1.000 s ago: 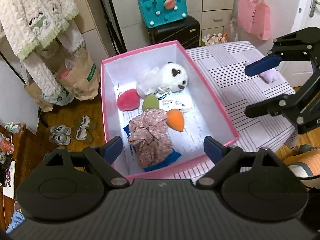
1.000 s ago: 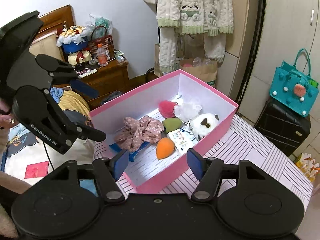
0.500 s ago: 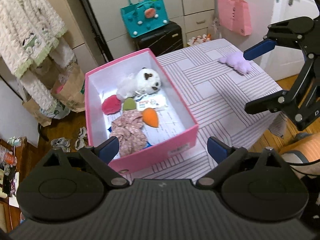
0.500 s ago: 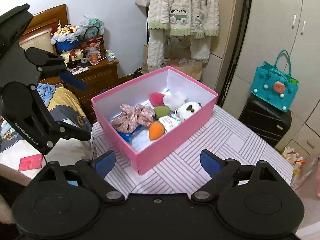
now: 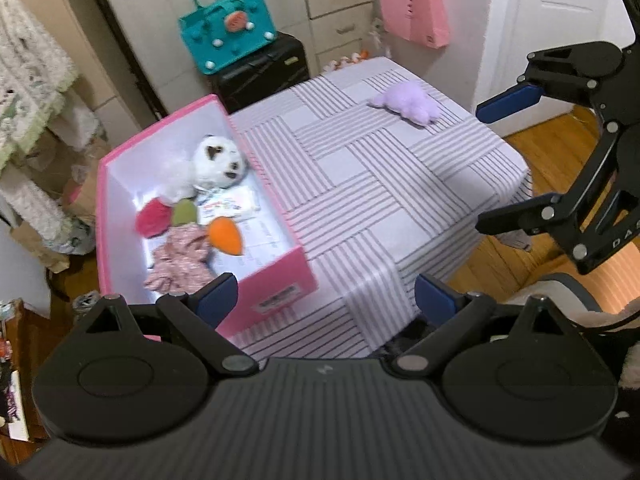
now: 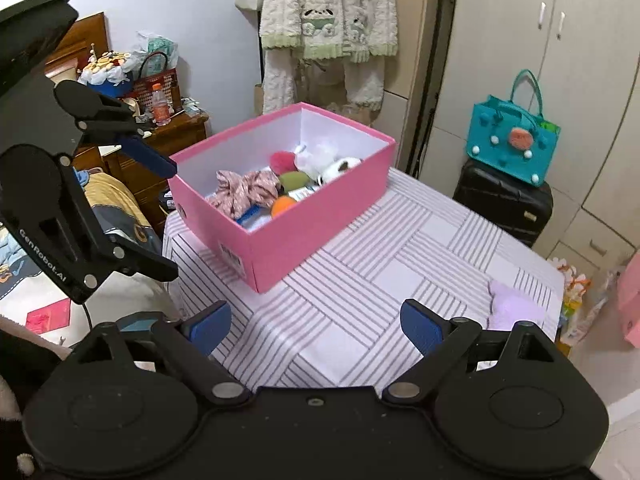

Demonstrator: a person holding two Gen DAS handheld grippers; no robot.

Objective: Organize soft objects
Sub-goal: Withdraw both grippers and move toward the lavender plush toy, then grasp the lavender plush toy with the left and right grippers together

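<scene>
Tongs both spread wide, nothing between the pads: my left tongs (image 5: 326, 300) hang over the near edge of the worktop (image 5: 360, 184) by the box corner, my right tongs (image 6: 316, 326) over bare striped cloth in the middle. Pink box (image 5: 280, 276) sits on the worktop's left end as the left view shows it, open top, white inside. In it: white plush toy (image 5: 218, 160) at the far end, magenta puff (image 5: 153, 219) and green sponge (image 5: 184, 213) side by side below it, orange sponge (image 5: 226, 235) beside a small printed packet (image 5: 230, 205), floral scrunchie (image 5: 182, 256) toward the near end, touching the orange sponge. Something blue pokes out under the scrunchie in the right view, can't tell what. Purple plush (image 5: 406, 103) lies alone on the worktop's far right part, well apart from the box, not touched by either tongs. In the right view it shows just beyond my right finger. Teal bag (image 6: 514, 148) on a black suitcase (image 6: 502, 204) behind the worktop; pink bag (image 5: 412, 10) hangs near the door.
</scene>
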